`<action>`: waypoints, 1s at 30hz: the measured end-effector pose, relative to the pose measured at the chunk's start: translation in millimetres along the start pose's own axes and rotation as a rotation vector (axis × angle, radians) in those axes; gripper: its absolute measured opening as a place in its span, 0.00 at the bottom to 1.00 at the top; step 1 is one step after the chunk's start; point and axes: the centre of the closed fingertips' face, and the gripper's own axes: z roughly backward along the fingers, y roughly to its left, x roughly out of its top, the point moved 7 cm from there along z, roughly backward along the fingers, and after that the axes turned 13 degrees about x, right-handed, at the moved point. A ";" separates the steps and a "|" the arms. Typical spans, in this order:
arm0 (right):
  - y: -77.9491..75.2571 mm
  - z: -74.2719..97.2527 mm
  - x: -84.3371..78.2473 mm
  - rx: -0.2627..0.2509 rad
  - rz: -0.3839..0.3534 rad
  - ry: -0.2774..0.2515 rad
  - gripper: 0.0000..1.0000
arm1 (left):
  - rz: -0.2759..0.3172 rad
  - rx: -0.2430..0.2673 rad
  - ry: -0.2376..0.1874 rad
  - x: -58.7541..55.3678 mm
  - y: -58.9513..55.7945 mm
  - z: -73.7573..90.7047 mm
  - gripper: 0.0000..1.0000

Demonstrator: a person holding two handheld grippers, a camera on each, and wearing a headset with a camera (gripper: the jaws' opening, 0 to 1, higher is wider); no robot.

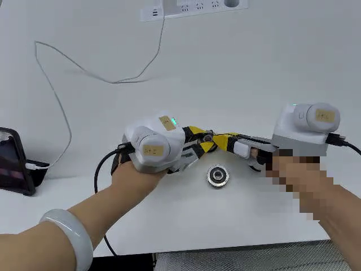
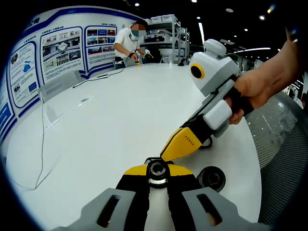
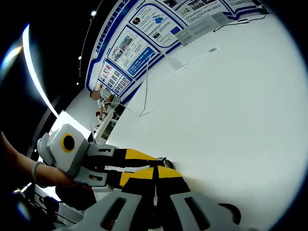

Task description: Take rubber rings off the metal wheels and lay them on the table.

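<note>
the left gripper [image 2: 157,175] was clamped on a metal wheel [image 2: 157,169] above the table [image 1: 237,73]; the right gripper [image 3: 156,169] met it, nearly closed, its hold unclear. the rubber ring [image 2: 149,167] was probably soft and stretchy, best pinched at its outer edge.

- Left gripper [image 1: 204,139]: rounded white-and-grey housing, tan square stickers, yellow-and-black striped jaws, and what may be a small green light on top.
- Left cable [image 1: 100,169]: black, trailing from the rear.
- Right gripper [image 1: 218,141]: matching white housing, sticker and yellow jaws.
- Right cable [image 1: 348,147]: black.
- Bangle [image 1: 67,240]: pale, smooth, on the left wrist.
</note>
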 end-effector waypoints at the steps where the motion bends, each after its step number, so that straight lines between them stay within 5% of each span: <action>1: 1.0 -0.3 -0.1 0.007 0.000 0.001 0.01 | 0.000 0.000 0.000 0.0 0.0 0.1 0.13; 10: 6.8 -1.0 -0.3 0.039 -0.002 -0.005 0.01 | -0.002 -0.002 -0.002 -0.1 0.3 0.0 0.13; 30: -0.4 -0.9 -0.3 -0.017 -0.012 -0.013 0.01 | -0.021 -0.024 -0.018 0.7 -1.4 3.3 0.20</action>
